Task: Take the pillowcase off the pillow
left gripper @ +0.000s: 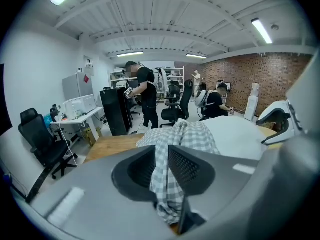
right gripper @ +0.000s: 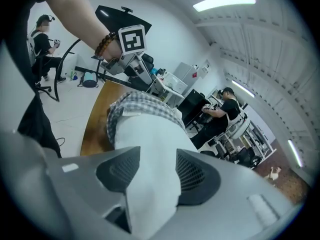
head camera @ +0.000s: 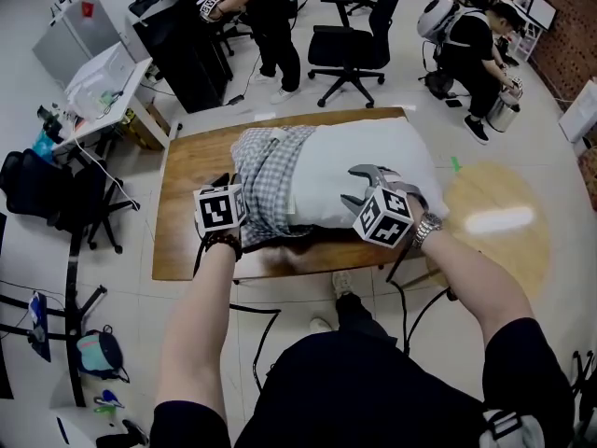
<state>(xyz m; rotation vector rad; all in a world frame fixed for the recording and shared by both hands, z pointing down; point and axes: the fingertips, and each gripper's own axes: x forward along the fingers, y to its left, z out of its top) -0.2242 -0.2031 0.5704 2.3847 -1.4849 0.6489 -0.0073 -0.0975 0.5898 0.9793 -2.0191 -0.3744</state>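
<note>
Pillowcase (head camera: 266,180), the checked one, is bunched around the left end of the white pillow (head camera: 364,161), which lies across the middle of the wooden counter (head camera: 191,171). The rest of the pillow is bare.

Both my forearms reach forward over the counter's near edge and slope downward. My left hand-held gripper (head camera: 227,183) is at the counter's near left side, with a bead bracelet (head camera: 222,241) on that wrist. Its jaws are pinching a fold of the checked cloth, which hangs down through the narrow gap. My right hand-held gripper (head camera: 359,187) is at the counter's near right side, with a watch (head camera: 426,227) on that wrist. Its jaws stand wider and are clamped on a bulge of the pillow's white cover.

Nothing lies between my hand-held grippers and the counter. Beyond the counter's far edge stand a black office chair (head camera: 345,49) and a person (head camera: 270,17) beside a black cabinet (head camera: 182,49). Another person (head camera: 476,49) crouches off the counter's far right corner. A round yellowish tabletop (head camera: 504,222) sits just right of the counter, and a dark chair (head camera: 56,194) stands to its left.
</note>
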